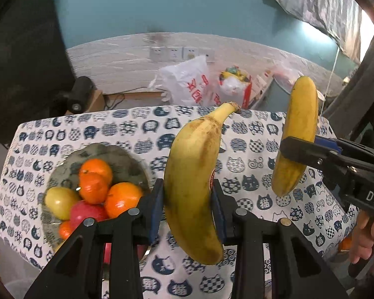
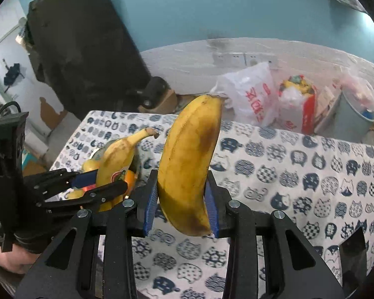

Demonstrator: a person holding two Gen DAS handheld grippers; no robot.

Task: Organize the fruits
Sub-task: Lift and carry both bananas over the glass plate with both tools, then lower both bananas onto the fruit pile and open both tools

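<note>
1. Draped in a cat-print tablecloth, with a teal wall and plastic bags behind: a small table serving as the sorting ground.
2. Sitting at the cloth's left side: a glass plate carrying three oranges, a yellow-green fruit and a red apple.
3. Pinching a stickered banana around its middle, stem up, clear of the cloth: the left gripper, blue pads pressed against both sides of the peel.
4. Clamping a second banana the same way, held upright in the air just to the right of the first: the right gripper.
5. Judging by both fruits being held off the table: carrying step under way, placing not yet done.
6. Calling next, probably, for lowering each banana to its spot, whether beside the plate or on the bare cloth being unclear, then spreading the pads only once the fruit is resting, taking care not to knock the piled oranges.
</note>
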